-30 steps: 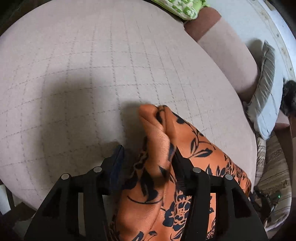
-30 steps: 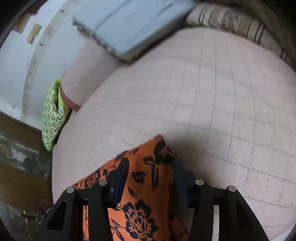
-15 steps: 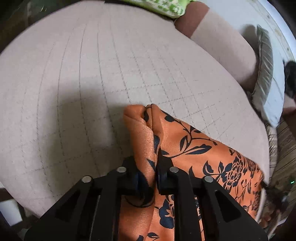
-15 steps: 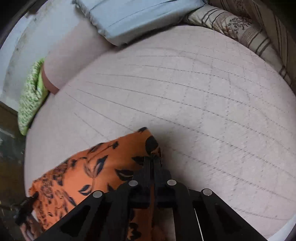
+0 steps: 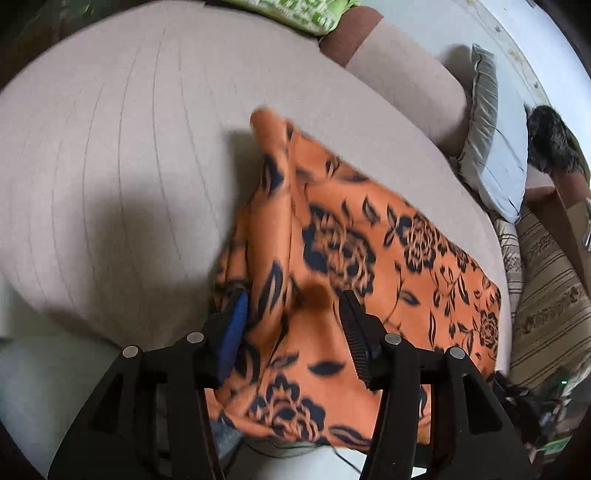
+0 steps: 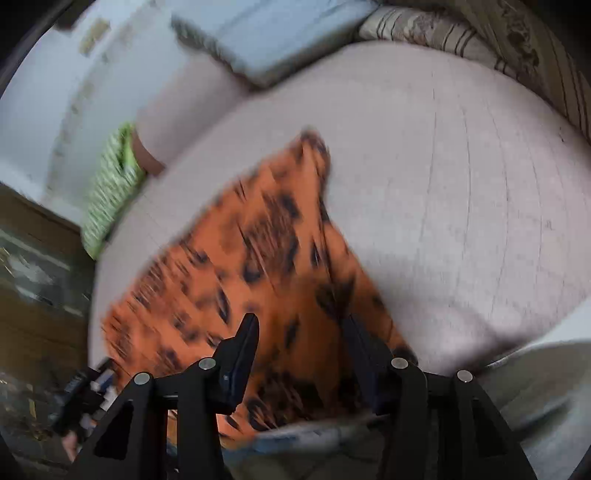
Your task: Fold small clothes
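An orange cloth (image 5: pixel 369 251) with a dark flower print lies spread on the pale quilted cushion (image 5: pixel 110 166). One folded corner points away from me. My left gripper (image 5: pixel 293 317) hovers over the cloth's near part. Its jaws are opening, fabric lies between the fingers, and the pads do not press it. In the blurred right wrist view the same cloth (image 6: pixel 258 240) reaches under my right gripper (image 6: pixel 301 332). Those jaws are opening too, with fabric between them and no pinch on it.
A green patterned pillow (image 5: pixel 295 14) and a grey-blue pillow (image 5: pixel 495 147) lie at the cushion's far side. A striped fabric (image 5: pixel 546 295) and a dark furry thing (image 5: pixel 550 140) are at the right. The cushion's near rim (image 6: pixel 535 332) runs just below the grippers.
Both grippers shut on the cloth's corners half a second ago and have spread apart since. Both have drawn back toward the near rim, and the corners now lie farther ahead of them.
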Available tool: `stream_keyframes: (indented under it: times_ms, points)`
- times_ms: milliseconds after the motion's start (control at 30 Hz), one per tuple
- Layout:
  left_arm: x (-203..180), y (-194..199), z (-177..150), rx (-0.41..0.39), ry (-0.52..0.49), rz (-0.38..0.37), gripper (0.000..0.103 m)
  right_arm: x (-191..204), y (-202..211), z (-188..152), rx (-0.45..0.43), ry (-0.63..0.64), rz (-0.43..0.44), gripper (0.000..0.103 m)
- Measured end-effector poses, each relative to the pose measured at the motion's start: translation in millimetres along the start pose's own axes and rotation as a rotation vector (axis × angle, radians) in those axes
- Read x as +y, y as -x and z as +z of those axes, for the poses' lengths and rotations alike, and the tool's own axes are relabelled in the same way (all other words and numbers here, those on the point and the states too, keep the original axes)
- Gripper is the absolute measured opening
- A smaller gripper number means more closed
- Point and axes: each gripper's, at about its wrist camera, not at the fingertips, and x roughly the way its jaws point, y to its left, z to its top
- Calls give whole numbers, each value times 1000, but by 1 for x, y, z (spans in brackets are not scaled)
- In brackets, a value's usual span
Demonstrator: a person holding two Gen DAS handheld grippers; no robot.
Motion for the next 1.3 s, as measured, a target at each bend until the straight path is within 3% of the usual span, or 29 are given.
stream_keyframes:
  times_ms: [67,100,133,200,233,300,367,533,600,633,667,700,733,767,800,900,1000,1067,1133,1233,1300]
  points:
    - [0,-4,1,9,10,5,50,12,-13,-2,22,88,-137,40]
    - [0,-5,2,12,14,13,49,13,-17,-2,38,104,-159,23]
    - [0,-4,1,10,23,9,43,15,-23,-3,69,110,-155,15]
    - [4,1,0,-7,23,29,30,17,-13,-3,45,113,-157,12]
    - [4,-1,-3,-15,9,103,15,20,-6,-4,22,119,-161,12]
    - [5,-7,-7,-9,-21,197,13,22,-4,-9,-14,137,-225,12]
    - [1,-10,-6,-7,-35,224,12,21,-28,-11,67,134,-270,12]
    - [8,-4,-3,-15,16,159,12,34,-27,-6,54,140,-283,12]
    - [18,10,-3,-35,54,86,12,32,0,-10,-29,135,-230,12]
    - [24,23,-4,-71,88,14,12,38,12,-10,-84,140,-206,12]
    - [29,32,-5,-111,108,-17,18,43,29,-11,-164,148,-184,16]
    - [33,41,-6,-150,120,-20,23,49,46,-14,-247,159,-168,19]
    - [35,44,-6,-171,125,-10,37,56,57,-16,-305,170,-147,23]
    - [35,46,-5,-178,123,-12,46,64,71,-19,-376,179,-98,36]
    - [35,44,-4,-168,114,-16,48,70,77,-19,-415,179,-61,46]
    - [37,30,0,-114,87,34,49,100,90,-22,-493,210,61,48]
    - [31,3,6,-18,66,85,51,142,80,-24,-434,262,178,48]
    - [32,-15,4,76,41,79,55,170,62,-25,-359,279,246,48]
    - [31,-14,1,75,28,66,55,189,40,-28,-289,246,335,48]
    - [38,-13,0,77,54,21,55,211,3,-35,-94,142,533,48]
    - [41,-12,-1,77,57,6,55,221,-26,-39,3,94,587,48]
